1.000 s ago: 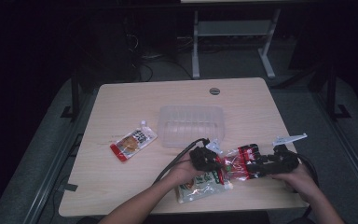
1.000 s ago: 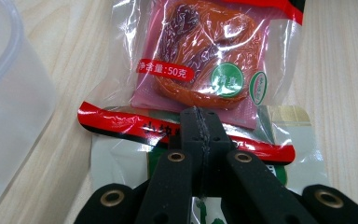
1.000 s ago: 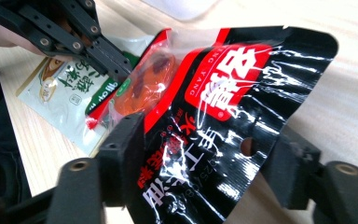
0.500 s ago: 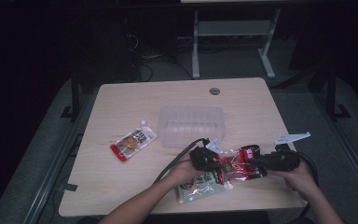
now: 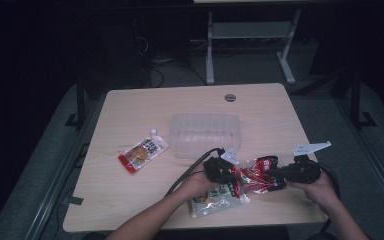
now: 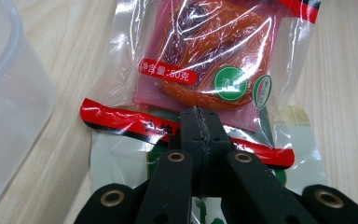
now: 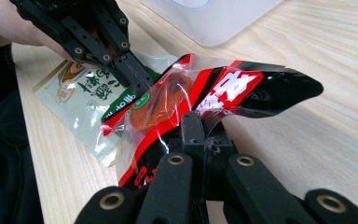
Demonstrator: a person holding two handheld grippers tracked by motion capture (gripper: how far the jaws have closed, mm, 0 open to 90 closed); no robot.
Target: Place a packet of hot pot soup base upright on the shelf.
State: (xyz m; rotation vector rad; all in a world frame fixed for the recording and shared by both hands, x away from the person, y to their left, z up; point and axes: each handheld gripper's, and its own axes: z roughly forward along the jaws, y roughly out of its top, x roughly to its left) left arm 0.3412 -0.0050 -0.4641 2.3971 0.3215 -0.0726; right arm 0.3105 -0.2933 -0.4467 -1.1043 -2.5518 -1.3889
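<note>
A red snack packet (image 5: 257, 175) with an orange piece inside is held between both grippers just above the table's front edge. My left gripper (image 5: 228, 175) is shut on its sealed edge (image 6: 135, 123), jaws pressed together (image 6: 199, 122). My right gripper (image 5: 275, 173) has just been closing and is now shut on the packet's opposite black-and-red end (image 7: 223, 88), pinching the film (image 7: 200, 135). In the right gripper view, the left gripper (image 7: 140, 84) comes in from the upper left. A green-and-white packet (image 5: 215, 202) lies flat under the red one (image 6: 121, 163).
A clear plastic container (image 5: 206, 134) stands open at the table's middle, just behind the grippers (image 6: 4, 93) (image 7: 209, 18). Another red-and-orange snack packet (image 5: 142, 152) lies to its left. A round cable hole (image 5: 230, 97) sits near the far edge.
The right gripper's jaws have closed onto the end of the red packet. Both hands have stayed where they were, and the left gripper keeps its grip.
</note>
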